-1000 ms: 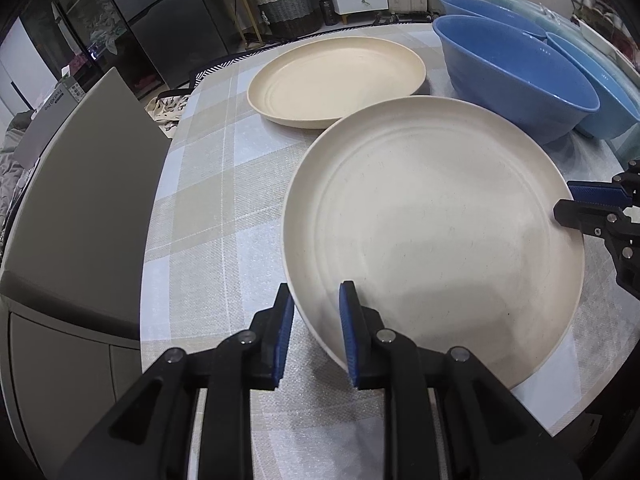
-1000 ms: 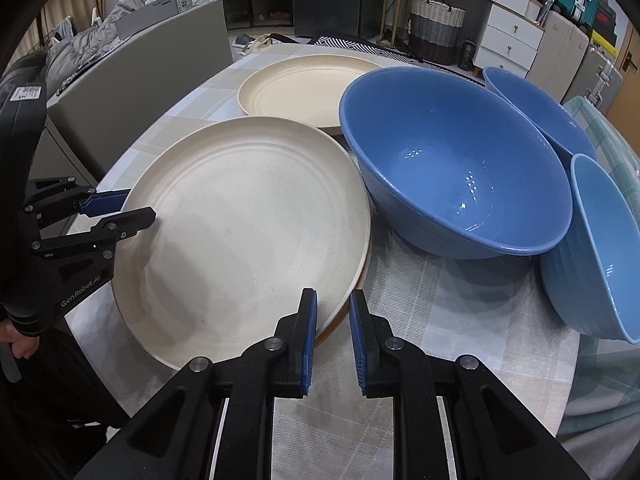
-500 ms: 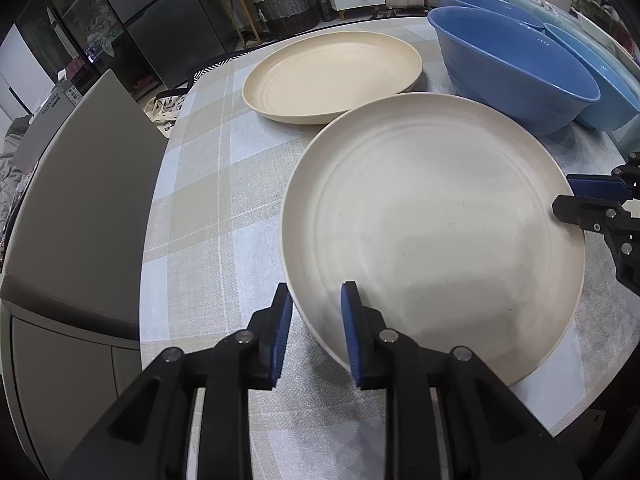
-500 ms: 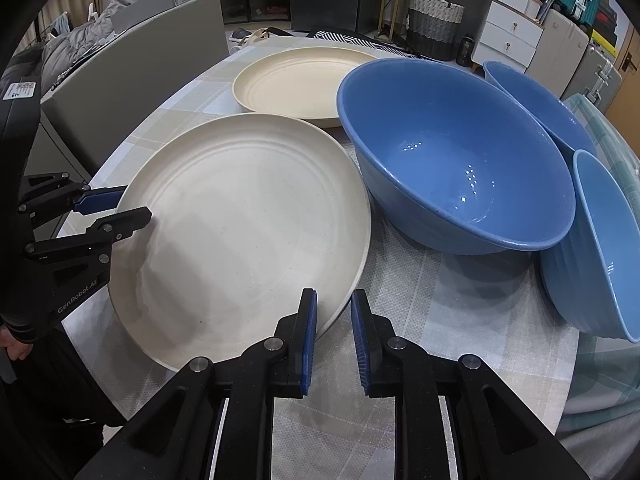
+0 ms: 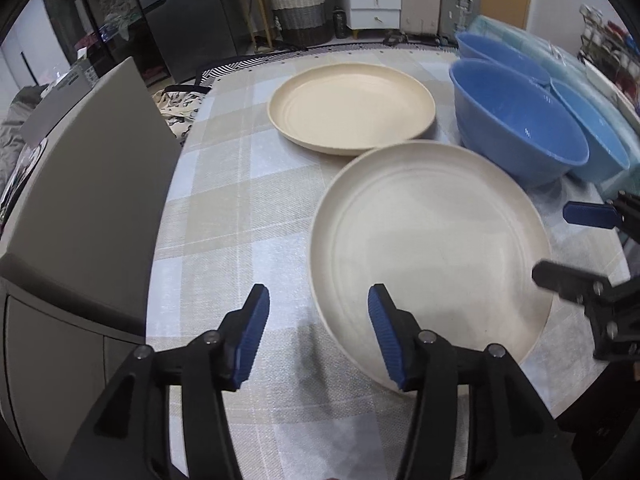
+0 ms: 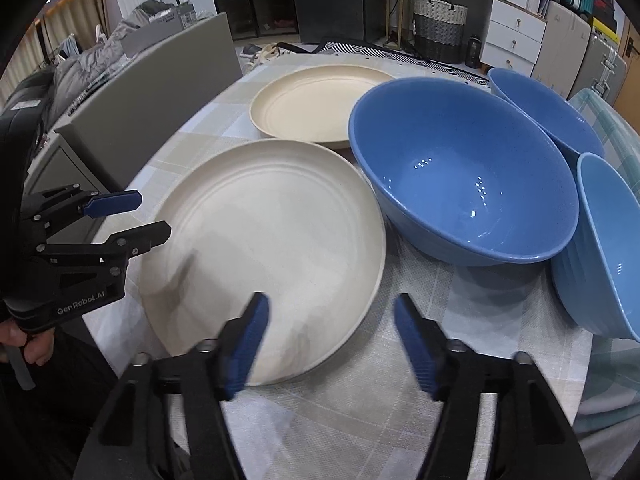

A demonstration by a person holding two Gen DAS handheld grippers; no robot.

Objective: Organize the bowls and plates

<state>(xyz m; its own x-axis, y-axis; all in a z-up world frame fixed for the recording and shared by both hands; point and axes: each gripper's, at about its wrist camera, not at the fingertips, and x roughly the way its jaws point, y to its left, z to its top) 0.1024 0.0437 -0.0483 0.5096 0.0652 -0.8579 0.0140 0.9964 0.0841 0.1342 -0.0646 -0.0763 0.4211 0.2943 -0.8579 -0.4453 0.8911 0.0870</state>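
Note:
A large cream plate [image 5: 432, 240] lies on the checked tablecloth, near the table's front edge; it also shows in the right wrist view [image 6: 264, 248]. A second cream plate [image 5: 352, 108] lies behind it, also in the right wrist view [image 6: 316, 104]. Three blue bowls stand to the right: a big one [image 6: 464, 180], one behind it [image 6: 548, 116] and a lighter one [image 6: 604, 248]. My left gripper [image 5: 316, 340] is open with the near plate's rim between its fingers. My right gripper [image 6: 332, 344] is open around the plate's opposite rim.
A grey chair back [image 5: 92, 184] stands close against the table's left side. The table edge [image 5: 160, 336] runs just in front of my left gripper. A wicker basket [image 5: 300, 12] and white drawers [image 5: 376, 0] stand on the floor beyond.
Both grippers were shut on the near plate's rim and have opened wide. The plate now rests on the table, and both cameras have pulled back a little.

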